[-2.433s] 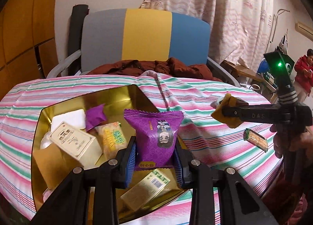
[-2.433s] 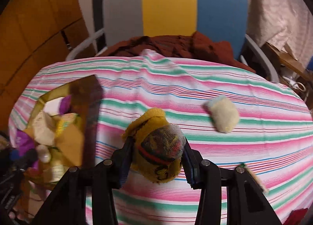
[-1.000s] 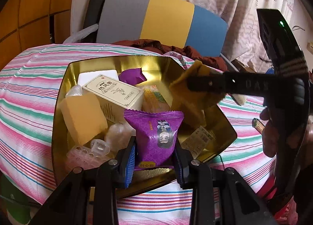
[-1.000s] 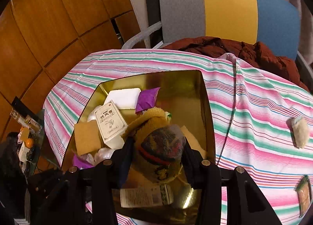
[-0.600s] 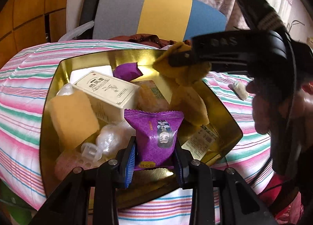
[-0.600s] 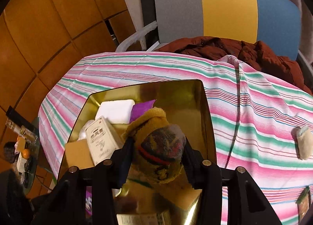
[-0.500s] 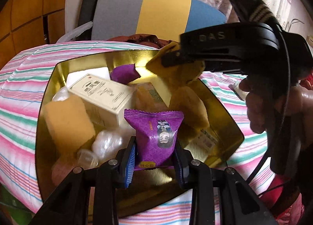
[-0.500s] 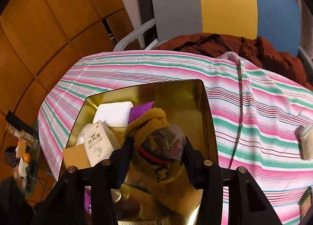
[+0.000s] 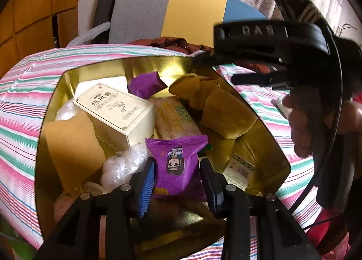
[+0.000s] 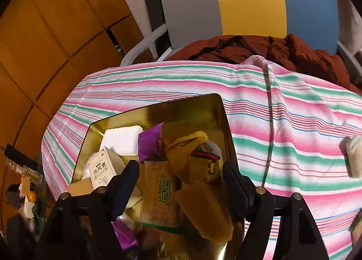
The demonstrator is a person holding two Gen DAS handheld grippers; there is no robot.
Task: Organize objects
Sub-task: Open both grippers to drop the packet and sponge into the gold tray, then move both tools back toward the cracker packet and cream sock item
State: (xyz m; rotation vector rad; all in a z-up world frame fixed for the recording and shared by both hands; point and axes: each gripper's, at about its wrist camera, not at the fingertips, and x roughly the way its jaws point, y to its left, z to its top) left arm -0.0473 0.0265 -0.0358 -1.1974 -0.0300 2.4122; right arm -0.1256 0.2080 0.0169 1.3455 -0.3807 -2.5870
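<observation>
Gathering step: loose items were being collected into the gold tray (image 9: 273, 137) on the striped tablecloth (image 10: 282, 110); judged from the crowded tray, the task looked well along.

Right gripper (image 10: 181, 180): jaws stood wide apart above the tray, gripping nothing; the yellow sock (image 10: 196, 160) lay between and beyond them, inside the tray near its right wall, apparently free of the pads.

Left gripper (image 9: 177, 183): blue-padded jaws stood narrow, clamped on the purple snack packet (image 9: 176, 162), which was held over the tray's near end and not yet set down.

Tray contents: a cream box (image 9: 115, 110) lay toward the tray's left side, a white block (image 10: 122, 140) at its far left corner, a second purple packet (image 9: 144, 84) near its far wall, a long cracker pack (image 10: 158, 194) down its middle, and a crinkled clear bag (image 9: 122, 165) at the near left.

Outside the tray: a pale bundle (image 10: 354, 158) sat on the cloth well to the tray's right, so some collecting seemingly remained.

Next move, as a judgement: the left gripper needed to lower the packet into a gap at the tray's near end and open; the right gripper needed to lift clear without snagging the sock, then go right of the tray for the pale bundle.

Risk: the heaped contents could let the packet slide over the low rim.
</observation>
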